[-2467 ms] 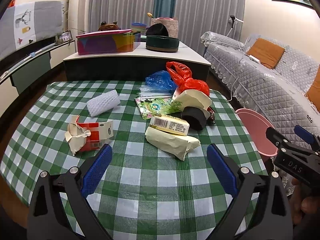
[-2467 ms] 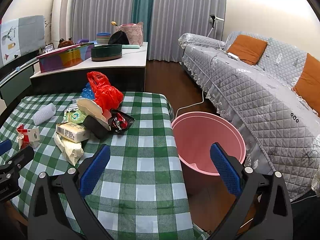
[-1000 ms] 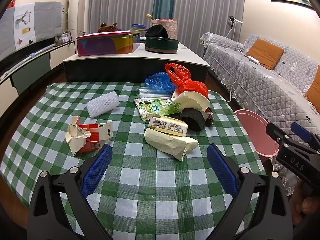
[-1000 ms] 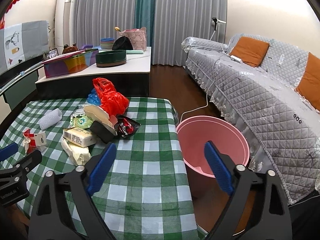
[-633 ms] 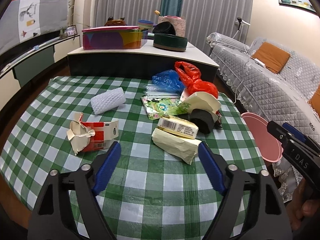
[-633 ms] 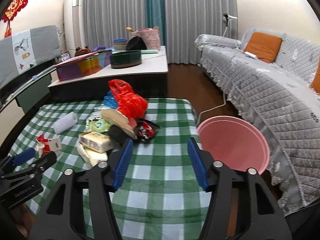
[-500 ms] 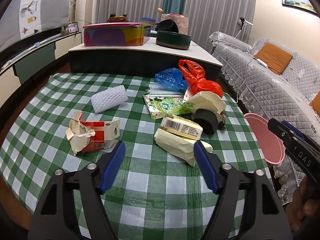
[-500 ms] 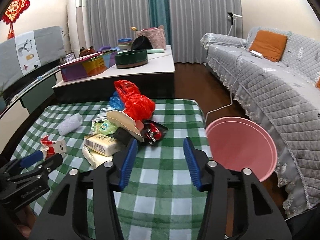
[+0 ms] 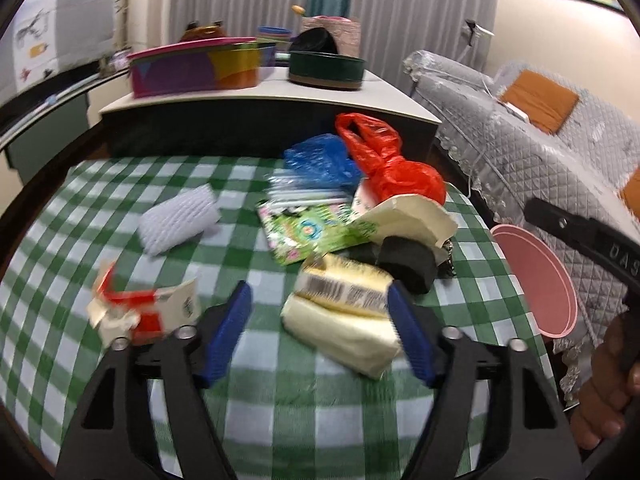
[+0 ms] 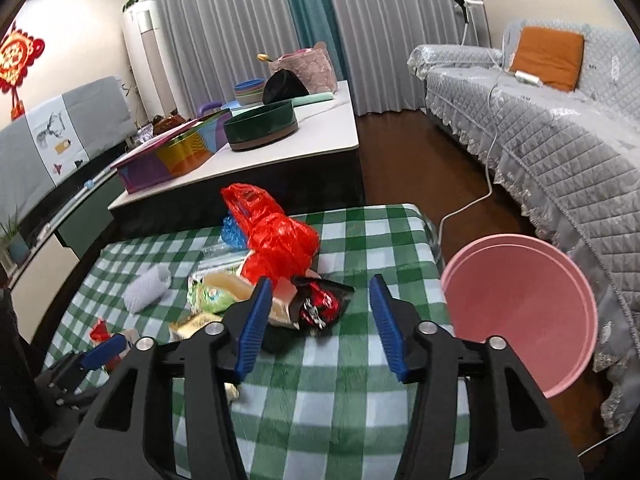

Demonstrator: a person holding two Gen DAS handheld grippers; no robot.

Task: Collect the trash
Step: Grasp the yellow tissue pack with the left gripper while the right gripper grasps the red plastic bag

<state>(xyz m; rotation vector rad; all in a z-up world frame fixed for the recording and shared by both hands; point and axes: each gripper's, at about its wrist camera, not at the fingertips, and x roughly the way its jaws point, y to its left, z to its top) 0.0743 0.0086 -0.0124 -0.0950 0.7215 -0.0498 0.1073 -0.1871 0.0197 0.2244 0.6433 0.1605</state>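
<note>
Trash lies heaped on the green-checked table (image 9: 280,420): a red bag (image 9: 396,168), a blue bag (image 9: 320,160), a green wrapper (image 9: 308,232), a white foam net (image 9: 178,220), a torn red-white carton (image 9: 140,312), a black roll (image 9: 408,260). My left gripper (image 9: 318,308) hovers low, jaws opening, with a yellow barcoded pack (image 9: 344,292) and a cream wrapper (image 9: 348,336) just beyond its tips, untouched. My right gripper (image 10: 320,292), jaws also opening, points at a black-red snack wrapper (image 10: 320,304) beside the red bag (image 10: 276,236) and presses on nothing. The pink bin (image 10: 516,308) stands right of the table.
Behind the table is a low white-topped counter (image 10: 320,128) with a coloured tin (image 9: 196,68) and a round green tin (image 9: 326,68). A grey quilted sofa (image 10: 560,128) runs along the right, and a white cable (image 10: 472,200) trails on the wooden floor.
Both grippers have moved forward toward the trash pile, which looks larger. The right one swung left, away from the bin. Both jaws narrowed, then widened slightly.
</note>
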